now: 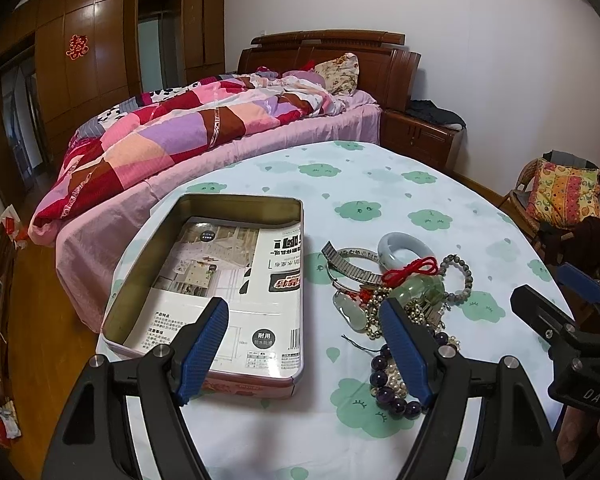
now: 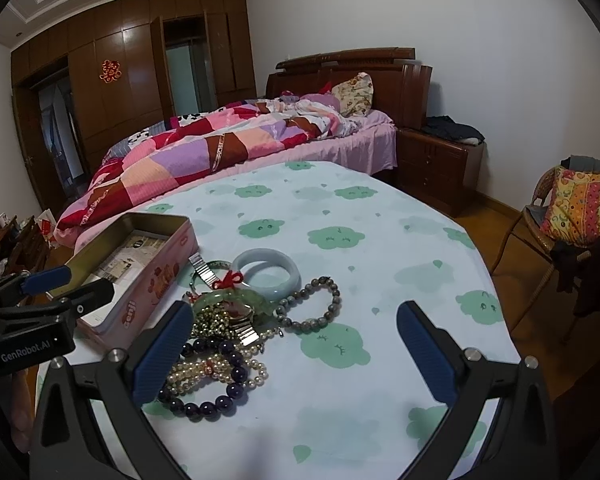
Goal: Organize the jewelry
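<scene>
A pile of jewelry (image 1: 396, 300) lies on the cloth-covered table (image 1: 380, 184): a pale jade bangle (image 1: 404, 249), a grey bead bracelet (image 1: 462, 280), a metal watch band (image 1: 352, 266), a purple bead bracelet (image 1: 388, 392), pearls and a red cord. An open tin box (image 1: 204, 292) lined with printed paper sits left of the pile. My left gripper (image 1: 304, 344) is open and empty, above the box's near right corner. My right gripper (image 2: 296, 348) is open and empty, just right of the pile (image 2: 228, 320), bangle (image 2: 268, 274) and box (image 2: 140, 268).
A bed with a patchwork quilt (image 1: 172, 136) stands behind the table. A nightstand (image 1: 420, 136) is at the back right. A wicker chair with a cushion (image 2: 576, 208) stands at the right. Clutter lies on the floor at the far left.
</scene>
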